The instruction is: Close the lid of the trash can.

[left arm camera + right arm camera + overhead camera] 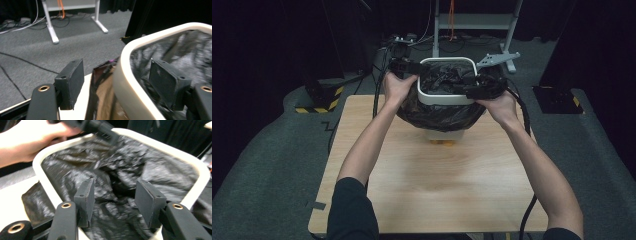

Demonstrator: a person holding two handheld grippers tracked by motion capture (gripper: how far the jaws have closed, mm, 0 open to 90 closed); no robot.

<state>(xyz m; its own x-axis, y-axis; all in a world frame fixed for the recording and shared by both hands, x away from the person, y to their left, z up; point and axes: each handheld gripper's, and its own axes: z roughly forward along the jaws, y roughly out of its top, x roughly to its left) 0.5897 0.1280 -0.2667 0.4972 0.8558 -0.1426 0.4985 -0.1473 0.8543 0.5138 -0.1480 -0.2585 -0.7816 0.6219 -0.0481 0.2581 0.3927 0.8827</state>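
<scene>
A white bin rim [444, 100] with a black plastic bag [439, 117] draped in and over it stands at the far end of the wooden table [432, 185]. My left gripper [404, 66] is at the rim's left corner. In the left gripper view the gripper [117, 75] is open and straddles the rim [150, 37], one jaw outside and one over the bag [180, 50], with neither pad pressing. My right gripper [472, 85] is at the right side. Seen from its own camera, this gripper [113, 187] hangs open above the crumpled bag [140, 167] inside the rim [162, 147].
A small orange thing [442, 142] shows under the bag. Behind the table are a white-legged stand [472, 22], floor cables and a yellow-black striped base [319, 102] on grey carpet. The other hand [25, 142] appears in the right gripper view.
</scene>
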